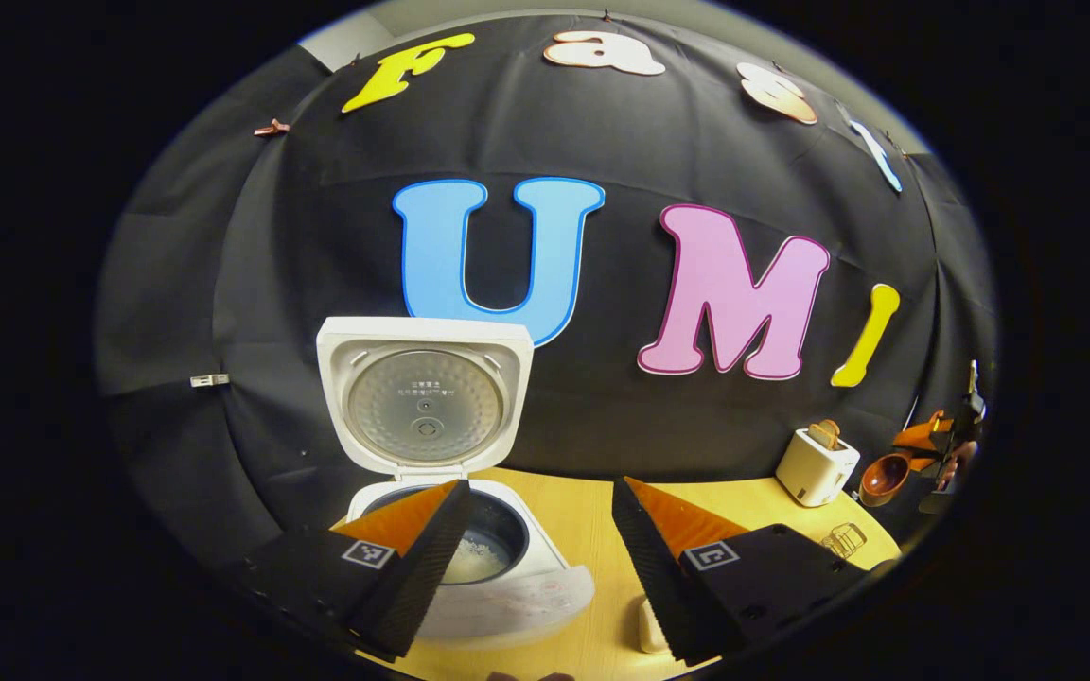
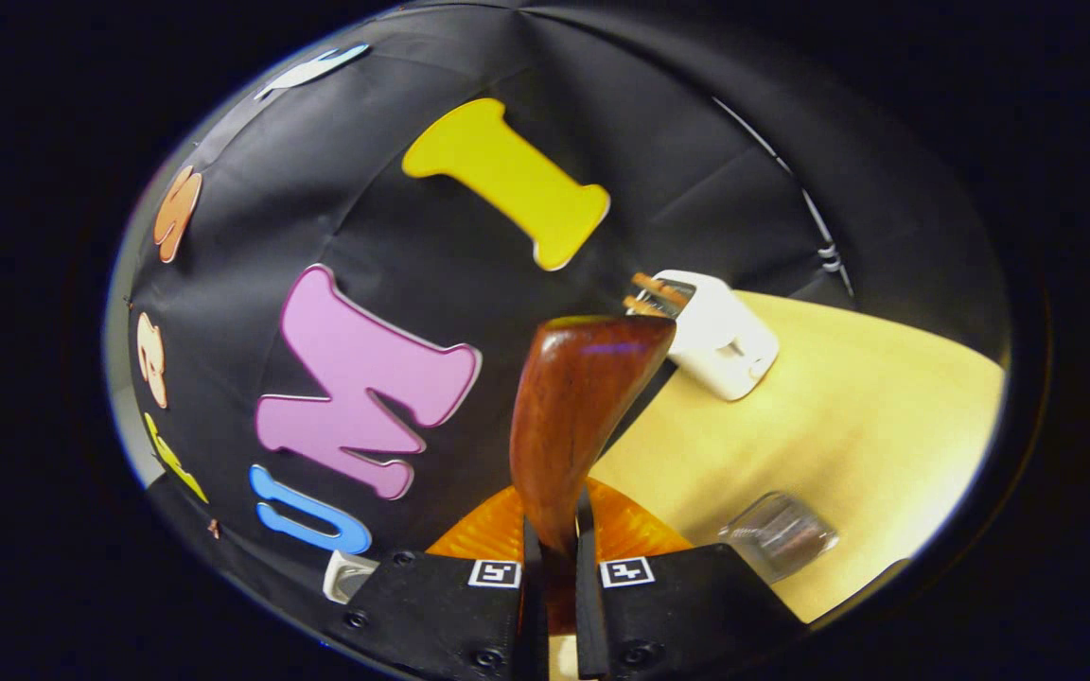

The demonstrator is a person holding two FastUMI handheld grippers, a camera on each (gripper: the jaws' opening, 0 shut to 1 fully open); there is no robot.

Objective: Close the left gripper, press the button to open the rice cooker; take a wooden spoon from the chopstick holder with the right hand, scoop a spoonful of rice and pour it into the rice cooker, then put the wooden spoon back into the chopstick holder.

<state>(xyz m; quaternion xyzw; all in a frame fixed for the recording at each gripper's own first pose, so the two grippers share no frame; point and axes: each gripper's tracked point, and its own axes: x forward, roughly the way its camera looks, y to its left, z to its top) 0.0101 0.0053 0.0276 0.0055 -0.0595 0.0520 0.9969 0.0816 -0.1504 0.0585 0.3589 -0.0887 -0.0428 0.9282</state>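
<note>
Left gripper view: the left gripper [image 1: 540,530] sits at the bottom centre, its 2 fingers spread wide with nothing between them. Behind the left-hand finger, the rice cooker [image 1: 469,567] stands on the yellow table [image 1: 583,520], lid [image 1: 425,397] raised upright, rice visible inside. At far right, past a white toaster [image 1: 817,465], the wooden spoon [image 1: 886,478] shows.

Right gripper view: the right gripper [image 2: 557,558], bottom centre, pinches the wooden spoon's handle, bowl [image 2: 573,397] rising mid-frame. The toaster [image 2: 720,336] lies upper right; a wire chopstick holder [image 2: 777,534] lower right.
</note>
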